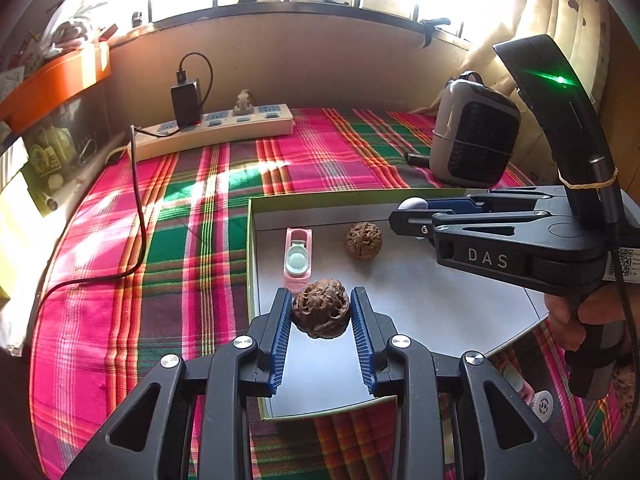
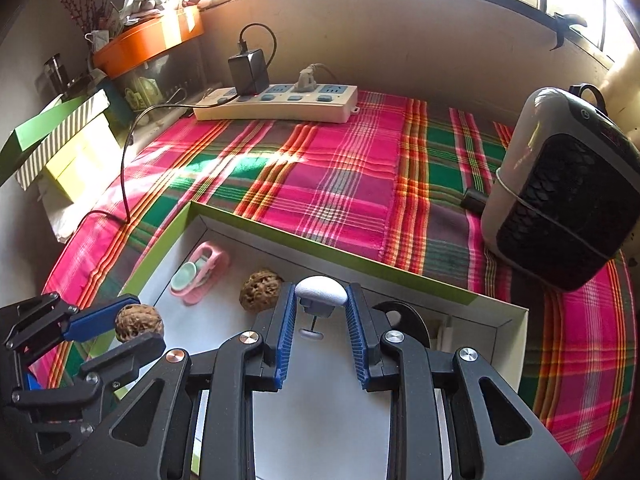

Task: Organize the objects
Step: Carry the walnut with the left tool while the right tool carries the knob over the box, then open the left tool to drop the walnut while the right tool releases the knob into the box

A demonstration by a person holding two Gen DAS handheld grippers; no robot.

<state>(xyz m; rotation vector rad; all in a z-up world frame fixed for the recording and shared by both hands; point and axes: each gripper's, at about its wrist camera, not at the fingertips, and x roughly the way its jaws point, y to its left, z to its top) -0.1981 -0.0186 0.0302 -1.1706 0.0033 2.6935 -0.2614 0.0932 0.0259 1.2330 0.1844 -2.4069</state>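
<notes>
— While both hands hang over the box, look at the fingers first. What has each got?

— The left gripper [image 1: 320,312] is clamped on a dark walnut [image 1: 321,312], its blue ribbed pads pressing either side, just above the white floor of the green-rimmed box [image 1: 250,264]. The right gripper [image 2: 320,312] is closed on a small white knobbed thing [image 2: 321,291] with a thin stem hanging under it; I can't say what it is.

— So which step is this?

— Carrying in, I'd judge. Both loads are over the box and neither is set down yet. A second walnut [image 1: 363,240] and a pink case with a pale green cap [image 1: 298,260] already lie inside, near the left wall.

— And the next move?

— Lowering each load to a bare patch of the floor, apart from the pink case and the loose walnut, then parting the fingers. The walnut is round; I'd expect it to roll if let go from any height.

— Anything readable?

— "DAS" in pale letters on the side of the right gripper, and a label with a QR code behind it, too small to read. Beyond the box, on the plaid cloth [image 1: 180,208], the power strip [image 1: 224,128] and the little grey heater [image 1: 474,136] show no writing I can make out.
</notes>
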